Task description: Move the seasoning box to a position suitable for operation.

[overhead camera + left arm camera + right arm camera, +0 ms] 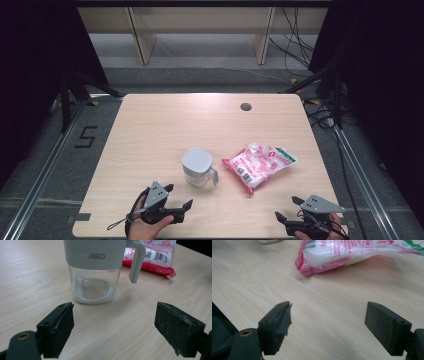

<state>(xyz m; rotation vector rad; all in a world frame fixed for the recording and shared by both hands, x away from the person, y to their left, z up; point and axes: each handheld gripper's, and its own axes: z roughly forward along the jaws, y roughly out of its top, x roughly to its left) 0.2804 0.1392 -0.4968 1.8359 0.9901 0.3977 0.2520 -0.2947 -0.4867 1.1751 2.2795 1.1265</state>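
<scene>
A glass jar with a grey lid and side handle (pixel 198 167) stands near the middle of the table; in the left gripper view this jar (pixel 96 272) is upright just ahead of the jaws, with "ASD" on its lid. To its right lies a red and white sealed bag (pixel 258 164), whose corner also shows behind the jar (pixel 152 257). My left gripper (pixel 179 196) stands open near the front edge, empty, short of the jar. My right gripper (pixel 288 209) is open at the front right, empty, with the bag (pixel 352 252) lying beyond its jaws.
The wooden table (pixel 165 130) has a round cable hole (pixel 245 106) at its far side. Black frames and loose cables stand on the floor to the left and right. A number marking (pixel 86 137) is on the floor at left.
</scene>
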